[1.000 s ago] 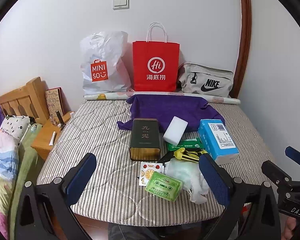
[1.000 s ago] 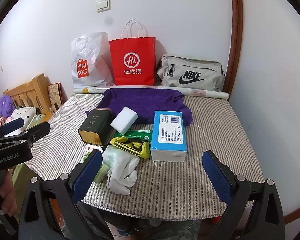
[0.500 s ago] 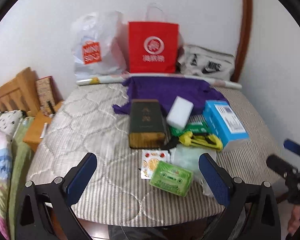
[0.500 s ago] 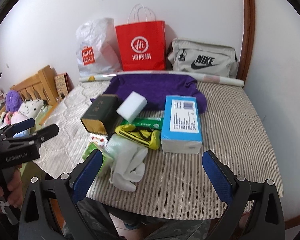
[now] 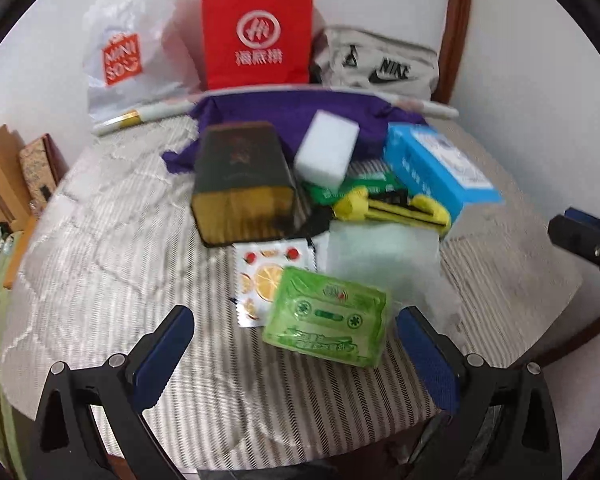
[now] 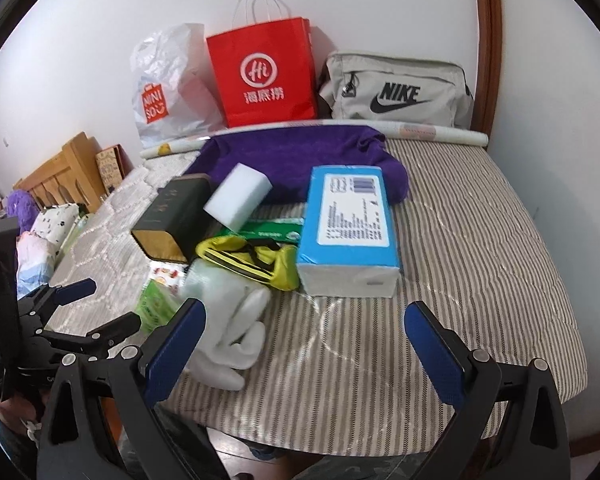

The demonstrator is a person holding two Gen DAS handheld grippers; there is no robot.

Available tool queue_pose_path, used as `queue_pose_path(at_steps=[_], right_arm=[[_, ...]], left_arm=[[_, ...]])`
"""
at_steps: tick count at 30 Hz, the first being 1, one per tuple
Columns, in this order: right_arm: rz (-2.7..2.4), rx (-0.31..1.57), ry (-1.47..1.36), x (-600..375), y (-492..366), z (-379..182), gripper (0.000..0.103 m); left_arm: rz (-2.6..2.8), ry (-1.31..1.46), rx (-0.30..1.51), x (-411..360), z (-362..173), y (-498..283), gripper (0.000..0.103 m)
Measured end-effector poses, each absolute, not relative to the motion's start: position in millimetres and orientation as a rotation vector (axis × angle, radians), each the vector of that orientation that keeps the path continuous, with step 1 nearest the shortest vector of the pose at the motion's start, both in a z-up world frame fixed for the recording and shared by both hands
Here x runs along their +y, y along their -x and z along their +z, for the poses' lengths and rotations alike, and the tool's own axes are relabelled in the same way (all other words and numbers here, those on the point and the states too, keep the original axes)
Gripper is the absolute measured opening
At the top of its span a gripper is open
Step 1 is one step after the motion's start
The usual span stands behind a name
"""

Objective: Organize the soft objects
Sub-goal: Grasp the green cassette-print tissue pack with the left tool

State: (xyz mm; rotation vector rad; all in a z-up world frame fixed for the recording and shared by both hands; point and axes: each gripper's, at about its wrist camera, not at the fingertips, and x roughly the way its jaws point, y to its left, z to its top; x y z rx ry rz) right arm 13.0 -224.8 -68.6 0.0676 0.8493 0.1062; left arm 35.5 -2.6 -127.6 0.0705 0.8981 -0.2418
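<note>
With both the left hand-held gripper (image 5: 296, 344) and right hand-held gripper (image 6: 304, 332) spread wide and empty above the striped mattress (image 6: 480, 240), a hasty grab at the crumpled white soft cloth (image 6: 232, 320) near its front edge could snag the green cassette-print pack (image 5: 328, 326) touching it.

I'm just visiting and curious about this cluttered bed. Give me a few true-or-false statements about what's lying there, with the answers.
1. The white sponge block leans on the dark tin. True.
2. The left gripper is clamped on the green packet. False: its jaws are open, with the packet just ahead between them.
3. The blue tissue pack lies partly on the purple cloth. True.
4. The red paper bag lies flat on the bed. False: it stands upright against the wall.
5. The right gripper holds the white socks. False: it is open and holds nothing.
</note>
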Motion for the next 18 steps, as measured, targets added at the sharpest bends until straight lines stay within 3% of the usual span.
queue_pose_path(at_steps=[11, 13, 15, 18], right_arm=[[0.104, 0.926, -0.089, -232, -30, -104, 0.099], [0.115, 0.929, -0.081, -229, -31, -107, 0.099], [0.127, 0.929, -0.066, -224, -32, -109, 0.099], [0.155, 0.927, -0.054, -214, -33, -110, 0.099]], left_arm=[[-0.291, -0.195, 0.926, -26, -158, -42, 0.101], [-0.305, -0.184, 0.924, -26, -159, -47, 0.095], [-0.316, -0.169, 0.919, -25, -159, -50, 0.071], [-0.325, -0.135, 0.91, -18, -157, -52, 0.071]])
